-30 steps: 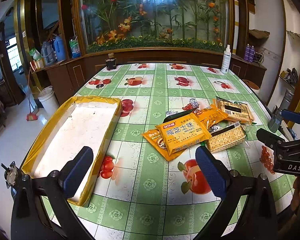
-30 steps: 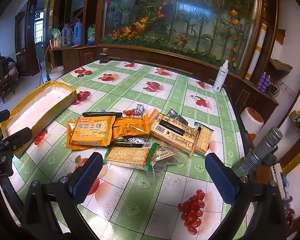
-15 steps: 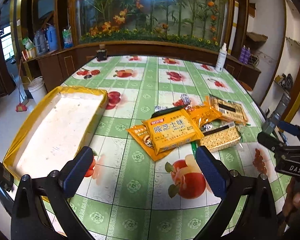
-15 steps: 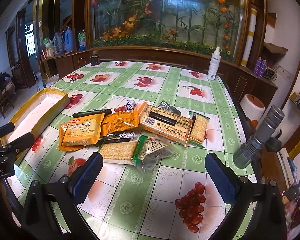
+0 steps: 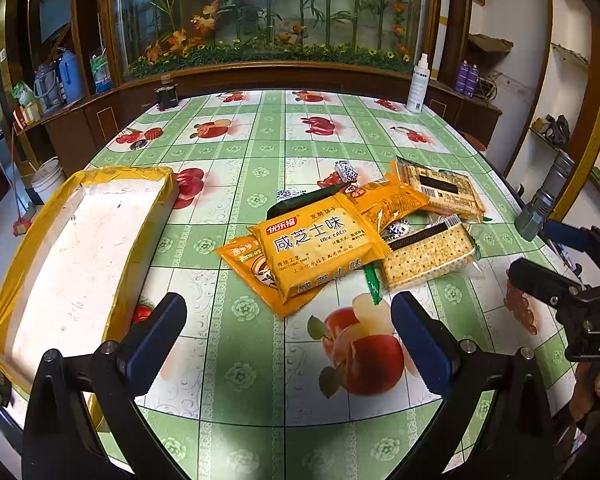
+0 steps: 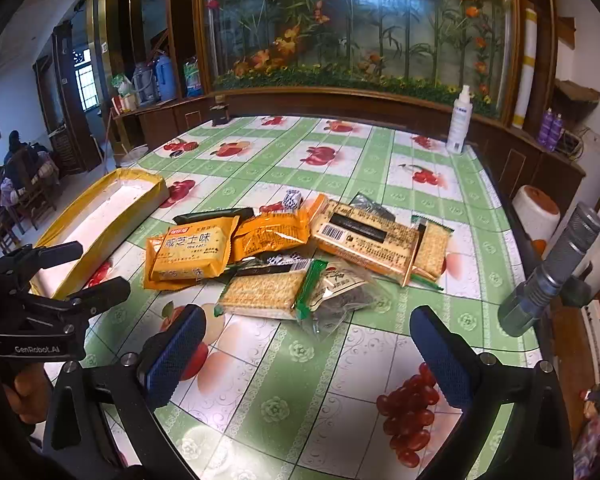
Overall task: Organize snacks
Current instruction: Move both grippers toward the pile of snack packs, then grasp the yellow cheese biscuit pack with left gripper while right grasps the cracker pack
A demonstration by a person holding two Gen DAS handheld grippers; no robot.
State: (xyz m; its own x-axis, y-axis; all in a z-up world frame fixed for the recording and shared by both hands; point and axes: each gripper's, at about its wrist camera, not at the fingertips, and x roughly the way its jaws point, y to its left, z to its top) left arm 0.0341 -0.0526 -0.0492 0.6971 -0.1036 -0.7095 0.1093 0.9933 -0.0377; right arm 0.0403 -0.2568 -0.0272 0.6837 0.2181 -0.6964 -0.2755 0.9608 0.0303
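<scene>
A pile of snack packs lies mid-table: a yellow biscuit pack (image 5: 320, 248) (image 6: 194, 250) on top of an orange pack (image 5: 252, 268), a clear cracker pack (image 5: 426, 254) (image 6: 266, 288), an orange wrapper (image 6: 272, 234) and a long tan cracker pack (image 5: 440, 190) (image 6: 364, 236). A yellow-rimmed white tray (image 5: 80, 248) (image 6: 100, 212) lies empty at the left. My left gripper (image 5: 288, 334) is open and empty, short of the pile. My right gripper (image 6: 308, 350) is open and empty, just short of the cracker pack.
The table wears a green fruit-print cloth (image 5: 260, 368). A white spray bottle (image 6: 459, 120) and a dark jar (image 5: 167, 96) stand at the far edge. A grey flashlight (image 6: 552, 276) stands at the right edge. Wooden cabinets lie beyond.
Both grippers have moved forward toward the snack pile, which now looks larger and closer. Both stay open. Nothing on the table has moved.
</scene>
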